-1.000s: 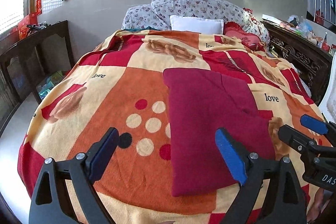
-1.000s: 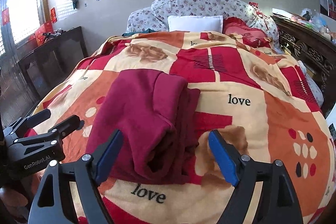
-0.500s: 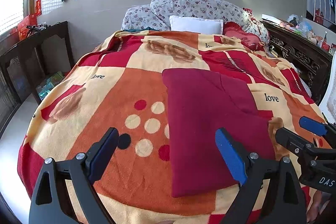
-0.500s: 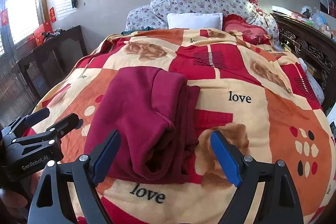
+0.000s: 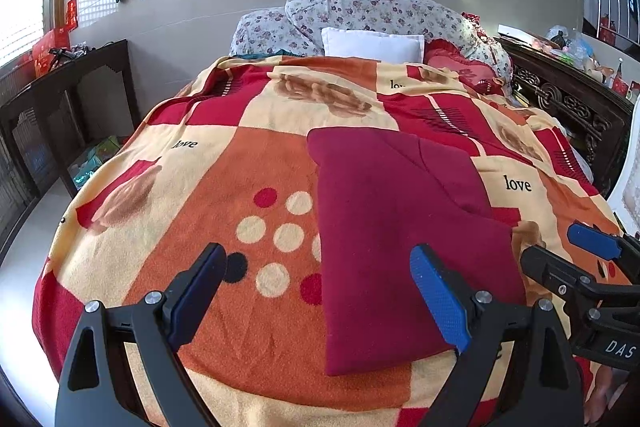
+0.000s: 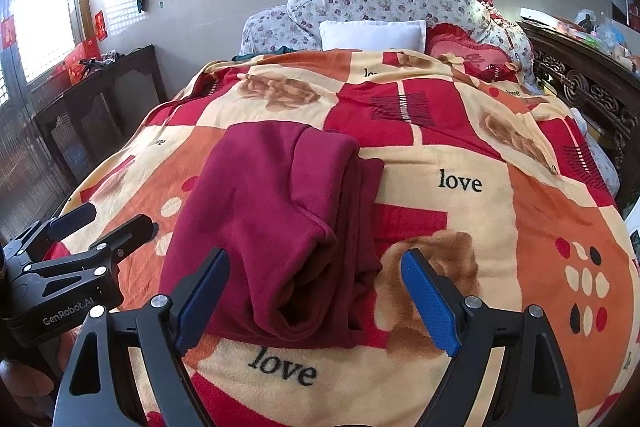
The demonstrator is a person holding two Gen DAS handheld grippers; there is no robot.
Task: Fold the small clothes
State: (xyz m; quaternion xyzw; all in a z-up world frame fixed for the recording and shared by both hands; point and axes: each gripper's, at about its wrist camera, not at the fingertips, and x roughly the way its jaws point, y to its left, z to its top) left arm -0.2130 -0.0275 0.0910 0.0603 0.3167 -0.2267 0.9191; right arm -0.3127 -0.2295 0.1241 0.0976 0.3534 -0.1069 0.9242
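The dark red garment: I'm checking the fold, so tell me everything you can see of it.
The dark red garment looks like soft fleece, plain, with no print. It lies folded lengthwise in a long strip on the patterned blanket. Layers stack along its right edge, and one near end gapes open like a tube. Only the blanket touches it.

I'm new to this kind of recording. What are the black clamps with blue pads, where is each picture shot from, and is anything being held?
Each clamp is a hand-held gripper with a camera behind it looking along its jaws. One picture comes from the left gripper, the other from the right gripper; each also shows the other gripper at its edge. A folded dark red garment lies on a patterned blanket covering a bed, with a white pillow at its head. Both jaws stand open above the bed, holding nothing.
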